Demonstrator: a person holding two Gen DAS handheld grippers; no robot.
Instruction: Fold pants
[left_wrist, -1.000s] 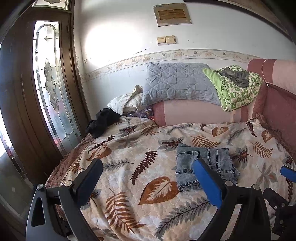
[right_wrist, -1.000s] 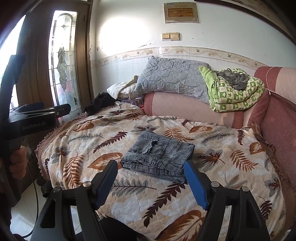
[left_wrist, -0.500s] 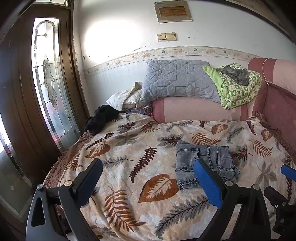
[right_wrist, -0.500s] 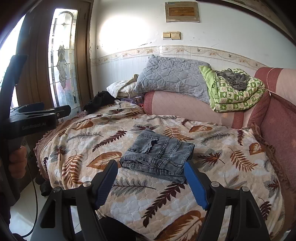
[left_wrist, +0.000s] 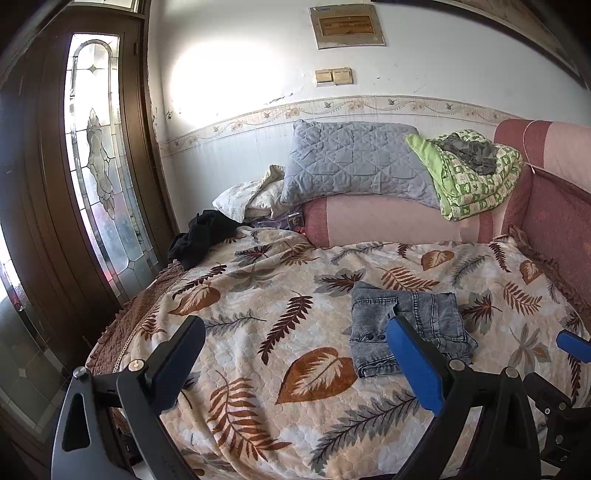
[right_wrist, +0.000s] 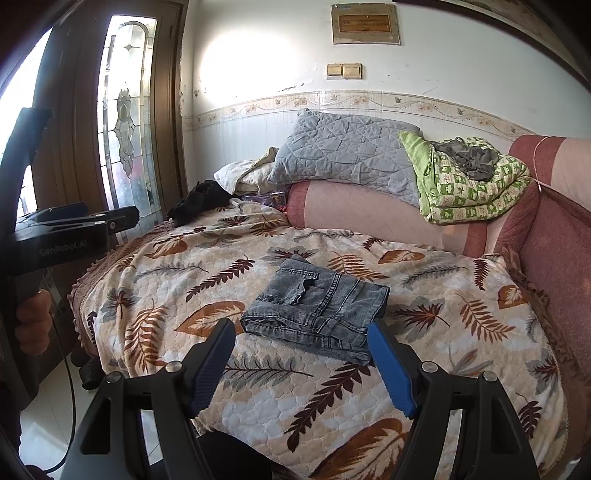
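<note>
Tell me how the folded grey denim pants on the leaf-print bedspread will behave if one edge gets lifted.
The folded grey denim pants would probably sag and come unfolded, since they lie as loose stacked layers. The thick seams suggest some weight for their size. On the quilted leaf-print bedspread they would likely drag rather than slide.

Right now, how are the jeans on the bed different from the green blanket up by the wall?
The jeans are grey-blue denim; the green blanket has a checked pattern. The jeans lie flat in a small folded bundle on the leaf-print bedspread; the blanket is a bigger, puffier stack perched on the pink headboard. Nothing lies on the jeans, but a grey cloth sits on the blanket. Both are folded.
</note>
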